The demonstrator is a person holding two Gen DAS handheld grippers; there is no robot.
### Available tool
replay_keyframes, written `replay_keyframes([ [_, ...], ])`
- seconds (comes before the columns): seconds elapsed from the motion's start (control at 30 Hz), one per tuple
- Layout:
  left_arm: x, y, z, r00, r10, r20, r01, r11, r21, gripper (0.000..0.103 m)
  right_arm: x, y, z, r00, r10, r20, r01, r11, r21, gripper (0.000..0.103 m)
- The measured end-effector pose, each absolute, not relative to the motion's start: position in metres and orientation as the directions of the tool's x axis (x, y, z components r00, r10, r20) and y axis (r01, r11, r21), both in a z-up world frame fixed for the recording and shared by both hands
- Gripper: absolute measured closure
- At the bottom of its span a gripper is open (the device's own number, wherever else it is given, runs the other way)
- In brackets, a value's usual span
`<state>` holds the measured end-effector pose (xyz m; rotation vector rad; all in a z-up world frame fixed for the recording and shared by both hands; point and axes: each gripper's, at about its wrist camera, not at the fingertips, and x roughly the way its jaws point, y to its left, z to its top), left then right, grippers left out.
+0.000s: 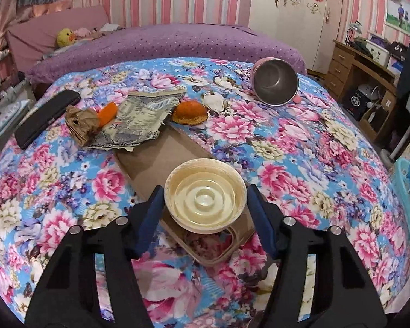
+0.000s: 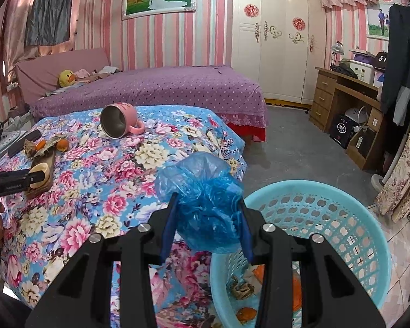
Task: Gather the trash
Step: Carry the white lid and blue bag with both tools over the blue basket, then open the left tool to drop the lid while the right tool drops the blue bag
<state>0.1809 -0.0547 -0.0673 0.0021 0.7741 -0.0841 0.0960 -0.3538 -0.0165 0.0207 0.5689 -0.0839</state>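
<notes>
1. Straddling a cream plastic lid [image 1: 205,194], the left gripper [image 1: 205,218] is spreading its blue-padded fingers [image 1: 149,218] wide; whether the pads are already touching the lid's rim is hard to judge at this angle.
2. Sitting on a flat piece of brown cardboard [image 1: 161,155], the lid is lying hollow side up on the flowered tablecloth [image 1: 287,164].
3. Lying further back on the cloth are a torn sheet of newspaper [image 1: 142,117], a crumpled brown paper wad [image 1: 82,123] and two pieces of orange peel [image 1: 190,112], all close together at the far end of the cardboard.
4. Resting on its side near the far edge is a pink mug [image 1: 276,82], its steel-lined mouth facing the camera.
5. Lying at the left edge of the table is a black case [image 1: 46,117].
6. Clamping a crumpled blue plastic bag [image 2: 205,205] between its fingers, the right gripper [image 2: 207,227] is holding it over the table's edge, just beside the rim of a light blue basket [image 2: 328,210].
7. Sitting in the bottom of the basket are bits of orange peel and a crumpled paper scrap [image 2: 240,287].
</notes>
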Motion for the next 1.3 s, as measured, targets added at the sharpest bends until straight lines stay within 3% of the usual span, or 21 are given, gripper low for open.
replay_keyframes([
  [0.5, 0.148, -0.132, -0.027, 0.8, -0.119, -0.589, 0.129, 0.991, -0.025, 0.043, 0.085, -0.399, -0.008, 0.853, -0.141, -0.502, 0.176, 0.984, 0.022, 0.064],
  [0.97, 0.121, -0.308, -0.022, 0.724, -0.379, -0.577, 0.419, 0.905, -0.069, 0.042, 0.049, -0.499, -0.012, 0.796, -0.337, -0.503, 0.394, 0.919, 0.008, 0.064],
  [1.3, 0.104, -0.391, -0.043, 0.658, -0.44, -0.611, 0.533, 0.845, -0.035, 0.042, 0.022, -0.547, -0.017, 0.776, -0.384, -0.499, 0.485, 0.87, 0.085, 0.064],
])
